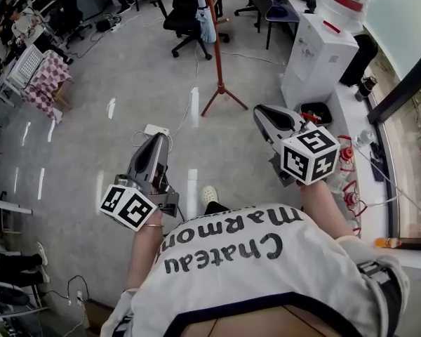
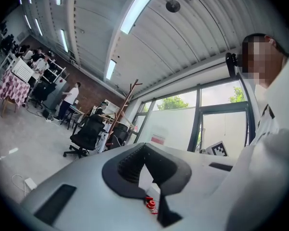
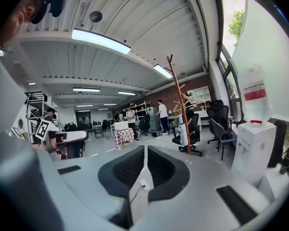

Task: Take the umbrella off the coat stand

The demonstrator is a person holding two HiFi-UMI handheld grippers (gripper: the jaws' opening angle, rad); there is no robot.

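Pale-blue folded umbrella (image 1: 205, 21) hangs upright on the reddish wooden coat stand (image 1: 217, 58) well ahead, slightly nearer the grey right gripper (image 1: 261, 111) than the left gripper (image 1: 156, 139); both are closed and empty

You hold two grippers, the left gripper (image 1: 157, 142) and the right gripper (image 1: 262, 112). Before you: one coat stand (image 1: 216, 48), one umbrella (image 1: 205, 20), two office chairs (image 1: 186, 21) (image 1: 270, 5), one water dispenser (image 1: 316, 58), one checked table (image 1: 49, 79).

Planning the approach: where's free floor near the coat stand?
Free: floor between checkered table and coat stand. Crowded: chair right behind it, water dispenser on its right, power strip with cord nearer us.
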